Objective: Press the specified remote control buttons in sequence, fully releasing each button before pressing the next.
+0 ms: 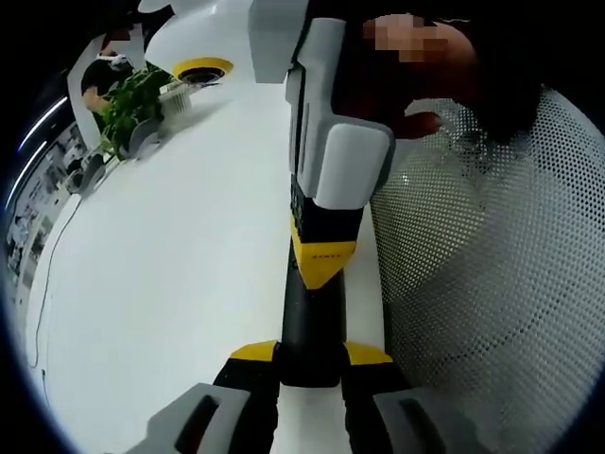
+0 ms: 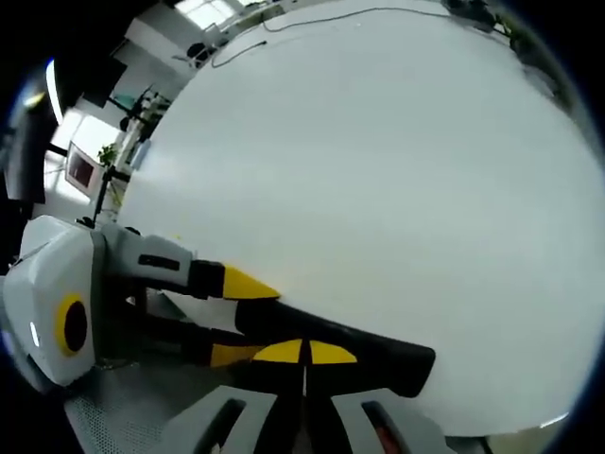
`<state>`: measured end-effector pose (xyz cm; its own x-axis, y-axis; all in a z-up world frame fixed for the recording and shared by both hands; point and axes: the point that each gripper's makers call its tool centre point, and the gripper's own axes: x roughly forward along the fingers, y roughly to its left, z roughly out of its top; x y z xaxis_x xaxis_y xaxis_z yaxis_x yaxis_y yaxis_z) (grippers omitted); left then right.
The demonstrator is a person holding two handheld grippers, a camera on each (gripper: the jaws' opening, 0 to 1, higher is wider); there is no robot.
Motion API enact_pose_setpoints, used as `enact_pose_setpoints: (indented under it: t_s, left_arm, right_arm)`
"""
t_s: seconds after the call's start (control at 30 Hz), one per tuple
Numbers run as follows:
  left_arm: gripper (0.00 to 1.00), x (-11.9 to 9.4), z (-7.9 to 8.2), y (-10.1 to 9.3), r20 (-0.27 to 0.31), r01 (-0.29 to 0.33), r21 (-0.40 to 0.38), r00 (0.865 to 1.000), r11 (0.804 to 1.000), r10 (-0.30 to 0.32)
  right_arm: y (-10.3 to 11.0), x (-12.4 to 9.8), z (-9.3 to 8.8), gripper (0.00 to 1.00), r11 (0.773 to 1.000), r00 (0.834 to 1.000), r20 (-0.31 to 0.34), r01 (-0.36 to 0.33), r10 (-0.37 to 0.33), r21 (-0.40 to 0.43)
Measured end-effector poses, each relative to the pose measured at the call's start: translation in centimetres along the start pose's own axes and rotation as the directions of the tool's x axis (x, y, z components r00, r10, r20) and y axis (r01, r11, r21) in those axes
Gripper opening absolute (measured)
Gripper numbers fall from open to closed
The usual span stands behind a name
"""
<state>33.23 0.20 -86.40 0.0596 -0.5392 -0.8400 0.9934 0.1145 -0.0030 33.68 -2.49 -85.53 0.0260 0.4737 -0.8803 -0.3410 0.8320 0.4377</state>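
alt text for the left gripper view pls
The left gripper clamps one end of a long black remote control over a white table, while the right gripper touches it from above. A potted plant stands far back.

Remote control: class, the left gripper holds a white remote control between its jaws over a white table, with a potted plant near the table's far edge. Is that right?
Not quite. The remote control is black, not white, as the left gripper view shows. The rest holds: the left gripper holds it between its jaws over the white table, and the potted plant stands near the far edge.
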Motion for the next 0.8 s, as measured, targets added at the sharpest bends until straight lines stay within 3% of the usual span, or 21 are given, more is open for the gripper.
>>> enact_pose_setpoints:
  t_s: [0.63, 0.8]
  left_arm:
    - [0.25, -0.01, -0.04, -0.03, -0.002, -0.001, -0.002, 1.000, 1.000, 0.001]
    - [0.25, 0.00, -0.02, -0.02, -0.001, 0.001, 0.000, 1.000, 1.000, -0.001]
  right_arm:
    - [0.27, -0.07, 0.00, 0.00, 1.000, 1.000, -0.004, 0.002, -0.002, 0.003]
    - [0.89, 0.23, 0.21, 0.00, 0.999, 0.999, 0.005, -0.033, 0.033, -0.007]
